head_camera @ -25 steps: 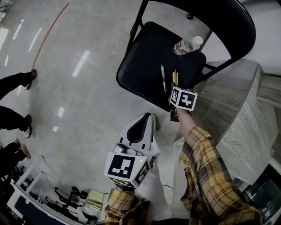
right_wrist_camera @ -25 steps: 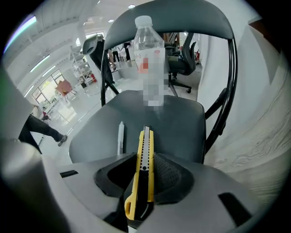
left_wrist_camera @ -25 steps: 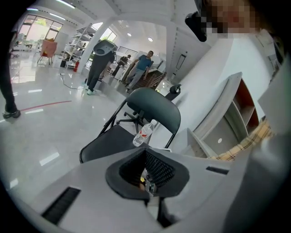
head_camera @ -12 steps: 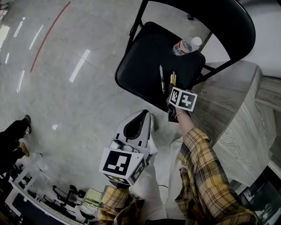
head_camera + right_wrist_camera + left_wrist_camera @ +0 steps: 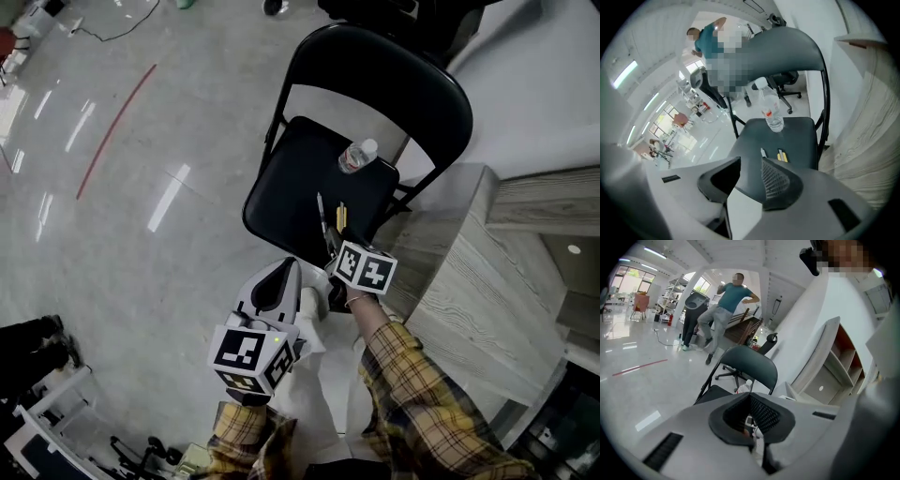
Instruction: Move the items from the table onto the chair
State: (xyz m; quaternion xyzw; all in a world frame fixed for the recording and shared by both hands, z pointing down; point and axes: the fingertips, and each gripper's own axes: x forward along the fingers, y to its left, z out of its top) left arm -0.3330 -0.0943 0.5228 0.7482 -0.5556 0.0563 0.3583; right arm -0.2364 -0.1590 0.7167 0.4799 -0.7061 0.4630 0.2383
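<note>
Three things lay on the black folding chair (image 5: 286, 183), a clear plastic bottle (image 5: 357, 156), slim dark pen (image 5: 322, 212) and yellow marker (image 5: 341, 217), while we held our right claw (image 5: 750, 165) released near them and our left claw (image 5: 284, 267) clenched.

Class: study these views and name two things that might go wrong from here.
1. The open right gripper hovers close to the pen and yellow item near the front edge of the chair; a careless move may sweep them off.
2. Knocking the chair may topple the upright bottle.
</note>
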